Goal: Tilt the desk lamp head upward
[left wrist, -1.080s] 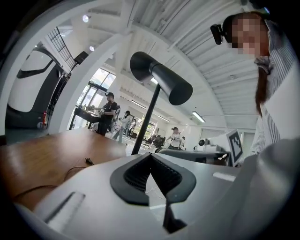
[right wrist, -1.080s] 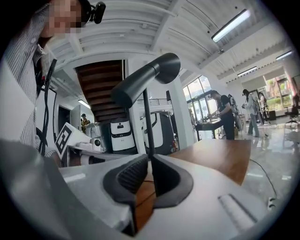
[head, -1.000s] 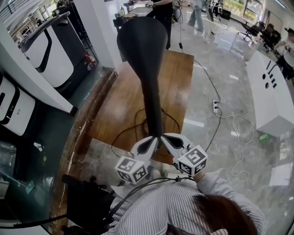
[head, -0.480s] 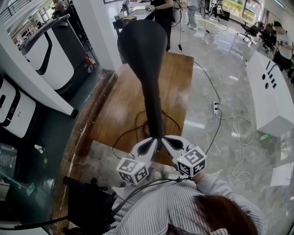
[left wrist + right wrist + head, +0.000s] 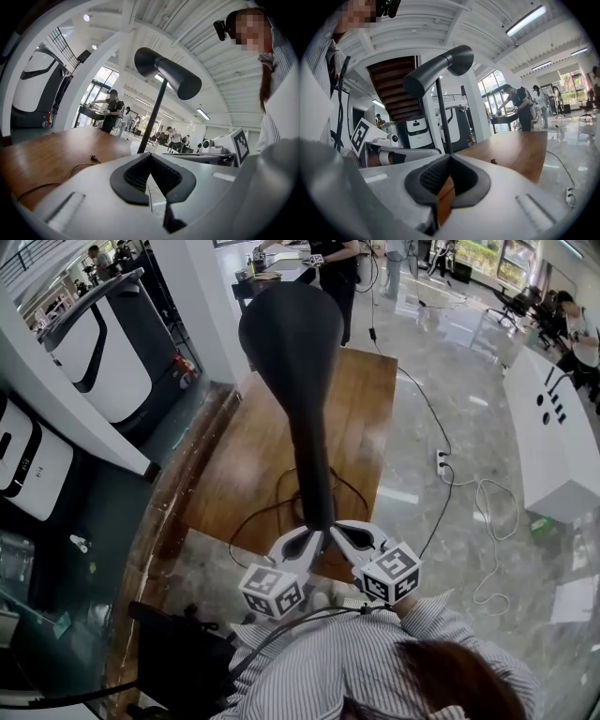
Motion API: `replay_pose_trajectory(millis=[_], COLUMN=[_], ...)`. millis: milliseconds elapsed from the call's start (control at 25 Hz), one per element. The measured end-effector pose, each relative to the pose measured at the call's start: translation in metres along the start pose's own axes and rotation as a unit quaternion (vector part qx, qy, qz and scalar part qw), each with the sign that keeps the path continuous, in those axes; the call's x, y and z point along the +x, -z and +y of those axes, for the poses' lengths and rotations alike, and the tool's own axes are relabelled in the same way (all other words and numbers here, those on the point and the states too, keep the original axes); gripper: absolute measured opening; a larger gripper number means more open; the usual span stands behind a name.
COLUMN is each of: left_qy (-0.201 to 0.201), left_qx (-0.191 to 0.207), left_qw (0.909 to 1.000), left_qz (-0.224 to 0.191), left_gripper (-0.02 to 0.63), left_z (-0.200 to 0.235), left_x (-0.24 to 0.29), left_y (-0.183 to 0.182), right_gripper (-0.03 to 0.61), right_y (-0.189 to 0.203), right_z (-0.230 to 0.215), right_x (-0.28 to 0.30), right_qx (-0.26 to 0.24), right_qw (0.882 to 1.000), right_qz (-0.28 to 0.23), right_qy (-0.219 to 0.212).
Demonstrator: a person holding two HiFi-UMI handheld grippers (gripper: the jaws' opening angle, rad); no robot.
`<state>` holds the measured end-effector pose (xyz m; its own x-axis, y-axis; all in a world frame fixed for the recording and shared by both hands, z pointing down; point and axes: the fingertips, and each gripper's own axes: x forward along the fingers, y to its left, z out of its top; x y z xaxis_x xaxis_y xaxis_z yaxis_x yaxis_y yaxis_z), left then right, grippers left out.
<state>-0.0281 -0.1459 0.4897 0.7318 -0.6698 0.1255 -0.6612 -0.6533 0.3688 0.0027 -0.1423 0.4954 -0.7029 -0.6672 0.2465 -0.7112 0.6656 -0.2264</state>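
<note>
Left gripper view shows the left gripper [image 5: 150, 157] clenched, empty; the right gripper [image 5: 450, 157] likewise. Just beyond them rises the lamp pole [image 5: 152, 122], with the desk lamp head [image 5: 168, 74] slanted at upper centre. This fits tongs poised before tilting, or withdrawn afterwards.

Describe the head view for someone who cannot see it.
A tall black desk lamp with a cone-shaped head rises over a brown wooden table, seen from above. Near its pole, the grey left gripper and right gripper sit side by side, both shut.
</note>
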Motion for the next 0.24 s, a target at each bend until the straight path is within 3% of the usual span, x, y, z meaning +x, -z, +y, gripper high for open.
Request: replay_pose_trajectory(millis=[240], left_qy=[0.002], left_qx=[0.001], left_qw=[1.0], left_qz=[0.001], left_gripper=[0.006], left_z=[-0.0036], left_x=[0.0069], left_y=[0.0015], right_gripper=[0.002], right_y=[0.0001], right_z=[-0.0014], right_x=[0.0021], right_qx=[-0.009], right_qw=[1.0], right_qz=[0.004], right_qy=[-0.01])
